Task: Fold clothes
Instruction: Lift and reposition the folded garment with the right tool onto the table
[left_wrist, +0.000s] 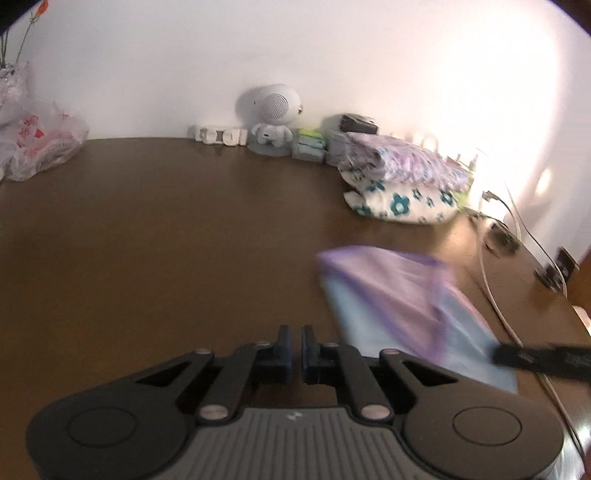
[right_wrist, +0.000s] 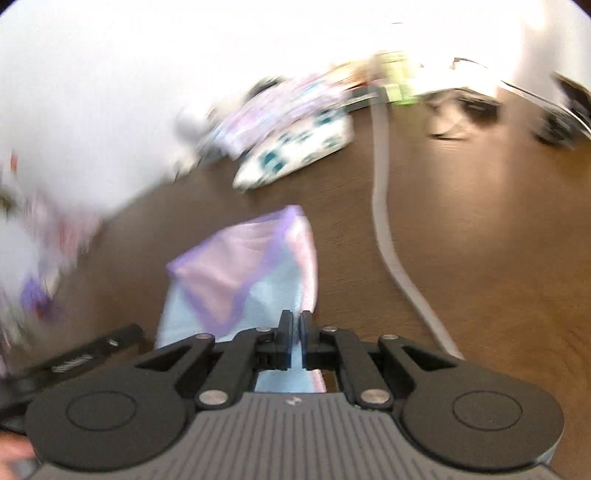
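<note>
A small folded garment, pink and light blue with purple trim (left_wrist: 399, 306), lies on the brown table (left_wrist: 166, 240). My left gripper (left_wrist: 294, 332) is shut and empty, hovering over bare table just left of the garment. In the right wrist view the same garment (right_wrist: 243, 273) lies right in front of and under my right gripper (right_wrist: 295, 317), whose jaws are nearly closed; the view is blurred, so I cannot tell if cloth is pinched. The right gripper's side also shows in the left wrist view (left_wrist: 539, 360).
A stack of folded clothes (left_wrist: 402, 177) sits at the back right by the wall, also in the right wrist view (right_wrist: 291, 136). A white robot speaker (left_wrist: 273, 118), small boxes (left_wrist: 310, 146), plastic bags (left_wrist: 40, 147) and cables (left_wrist: 491, 288) line the table edges.
</note>
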